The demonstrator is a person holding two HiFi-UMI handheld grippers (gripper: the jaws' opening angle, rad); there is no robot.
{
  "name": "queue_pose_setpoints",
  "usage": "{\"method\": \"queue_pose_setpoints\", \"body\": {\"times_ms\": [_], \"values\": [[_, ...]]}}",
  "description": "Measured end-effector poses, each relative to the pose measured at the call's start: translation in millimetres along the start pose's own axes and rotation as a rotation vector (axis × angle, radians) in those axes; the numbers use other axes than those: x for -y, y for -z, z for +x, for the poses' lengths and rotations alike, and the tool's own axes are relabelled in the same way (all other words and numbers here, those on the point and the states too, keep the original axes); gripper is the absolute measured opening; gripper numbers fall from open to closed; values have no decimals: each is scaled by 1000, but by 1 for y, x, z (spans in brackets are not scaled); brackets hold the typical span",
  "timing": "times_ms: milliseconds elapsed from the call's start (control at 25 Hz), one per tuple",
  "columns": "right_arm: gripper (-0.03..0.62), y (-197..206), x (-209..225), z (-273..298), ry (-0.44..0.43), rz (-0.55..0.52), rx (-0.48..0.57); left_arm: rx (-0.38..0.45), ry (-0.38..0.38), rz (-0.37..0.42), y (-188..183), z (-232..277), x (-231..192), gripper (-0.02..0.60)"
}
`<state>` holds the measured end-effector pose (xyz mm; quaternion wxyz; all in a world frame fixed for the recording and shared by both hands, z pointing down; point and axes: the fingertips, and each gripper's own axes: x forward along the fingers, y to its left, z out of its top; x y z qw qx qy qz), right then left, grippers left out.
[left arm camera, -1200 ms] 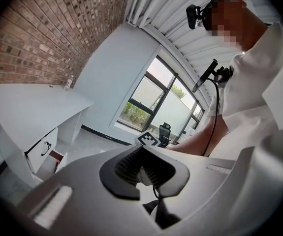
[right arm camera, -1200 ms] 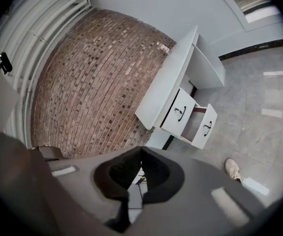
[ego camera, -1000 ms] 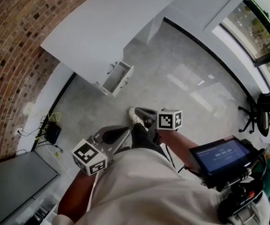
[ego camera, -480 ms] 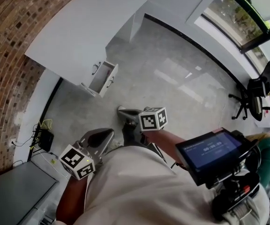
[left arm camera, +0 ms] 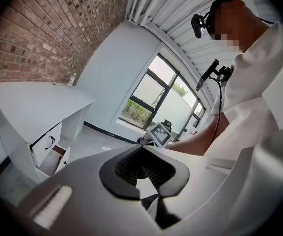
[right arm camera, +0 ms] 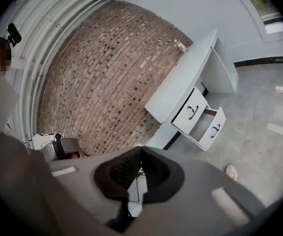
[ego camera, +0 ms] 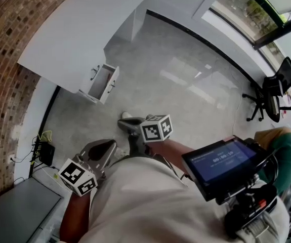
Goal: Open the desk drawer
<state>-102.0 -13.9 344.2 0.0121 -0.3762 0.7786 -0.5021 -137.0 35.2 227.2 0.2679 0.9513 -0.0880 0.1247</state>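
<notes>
The white desk (ego camera: 84, 29) stands against the brick wall. Its lower drawer (ego camera: 104, 83) is pulled out, and the upper drawer (ego camera: 91, 74) above it is closed. The right gripper view shows the open lower drawer (right arm camera: 207, 125) under the closed upper one (right arm camera: 190, 111). The left gripper view catches the open drawer (left arm camera: 60, 157) at its left edge. Both grippers hang close to the person's body, far from the desk. My left gripper (ego camera: 98, 150) and right gripper (ego camera: 130, 124) are shut with nothing between their pads. In their own views, the left gripper (left arm camera: 142, 167) and right gripper (right arm camera: 140, 170) are also shut.
Grey floor lies between the person and the desk. Cables and a black box (ego camera: 44, 152) sit by the wall at left, next to a grey cabinet top (ego camera: 13, 206). An office chair (ego camera: 265, 99) stands at far right by the windows. A screen (ego camera: 221, 161) is mounted at the person's chest.
The head view has swung, so the desk and open drawer slide left in the picture. Both grippers drift left and a little lower, still near the body. The drawer stays open.
</notes>
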Motion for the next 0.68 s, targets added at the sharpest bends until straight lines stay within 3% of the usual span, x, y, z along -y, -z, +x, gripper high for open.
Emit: {"method": "queue_pose_setpoints", "body": {"times_ms": [440, 680], "values": [[2, 6, 5, -3, -2, -10, 1, -13, 15, 7, 8, 13, 5, 8], [2, -43, 47, 13, -1, 20, -19, -29, 16, -20, -23, 57, -39, 6]]}}
